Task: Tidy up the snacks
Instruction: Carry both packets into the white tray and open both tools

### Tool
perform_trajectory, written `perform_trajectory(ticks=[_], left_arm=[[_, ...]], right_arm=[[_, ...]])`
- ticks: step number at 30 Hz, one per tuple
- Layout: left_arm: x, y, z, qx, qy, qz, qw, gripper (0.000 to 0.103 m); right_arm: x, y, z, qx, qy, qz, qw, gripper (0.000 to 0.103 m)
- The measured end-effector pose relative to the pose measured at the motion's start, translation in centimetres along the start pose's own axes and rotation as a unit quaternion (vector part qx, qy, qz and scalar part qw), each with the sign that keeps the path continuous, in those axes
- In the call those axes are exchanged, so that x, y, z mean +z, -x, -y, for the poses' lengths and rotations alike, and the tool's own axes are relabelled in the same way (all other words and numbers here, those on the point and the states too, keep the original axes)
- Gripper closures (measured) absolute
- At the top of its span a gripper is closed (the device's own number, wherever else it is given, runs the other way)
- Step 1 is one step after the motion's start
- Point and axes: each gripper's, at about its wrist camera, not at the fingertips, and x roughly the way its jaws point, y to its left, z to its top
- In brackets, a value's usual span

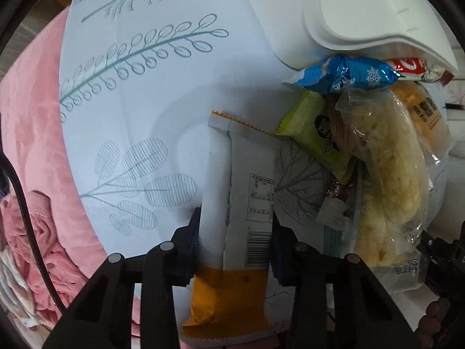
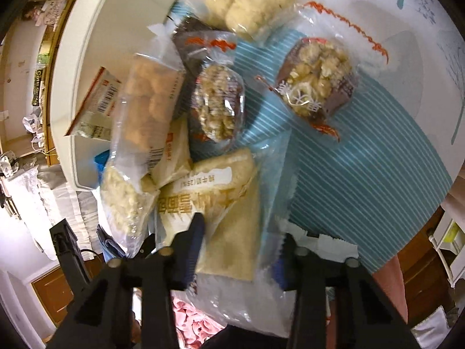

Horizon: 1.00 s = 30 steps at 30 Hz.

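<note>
I'm working both tools over the snack pile right now. The left tool (image 1: 235, 250) is pinching the grey-and-orange foil bar wrapper (image 1: 235, 203) across its middle, both pads pressing on its long edges. That wrapper is lying flat on the white leaf-printed cloth (image 1: 139, 93) that's covering the surface, just left of the heap.

It's looking light and flat with a stiff-ish bar inside, and the film is slick, so I'm guessing a mid-length squeeze is the safest hold, since grabbing the crimped zigzag end would probably let it swing.

The right tool (image 2: 241, 250) is closing on the tan crinkly pillow pack with white printing (image 2: 221, 203). One dark finger is lying on top of the film, the other sits at the clear sealed edge, so I'd call it gripped but not very squarely. That pack is puffy and soft; it'll likely deform and could slide out.

The rest of the heap is mostly clear bags showing crumbly rice-puff cakes (image 2: 250, 3) — fragile stuff, I wouldn't squeeze those hard. There's also a shiny blue snowflake wrapper (image 1: 348, 75) and a lime green matte packet (image 1: 314, 133) tucked near the white plastic bin (image 1: 377, 20), which I'm assuming is where these are going.

Pink plush blanket (image 1: 35, 133) is bunching up underneath on the left side.
</note>
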Motion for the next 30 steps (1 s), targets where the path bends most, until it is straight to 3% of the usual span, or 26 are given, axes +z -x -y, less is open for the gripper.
perform_trajectory(ticks=[6,18,30], left_arm=[[-1.2,0.5,-0.8,-0.011,0.004,0.002,0.9999,0.066],[-6.8,5.3,-3.3,-0.064,0.0,0.051,0.9967,0.066],[-10.1,11.5,-0.7,-0.07,-0.012,0.091,0.9933,0.066]], right_arm=[[-1.6,2.6,-0.5,0.006,0.005,0.032,0.999,0.078],[-4.3,8.3,-3.1,0.024,0.076,0.103,0.991,0.082],[-6.9,14.4,-6.2,0.037,0.189,0.189,0.963,0.083]])
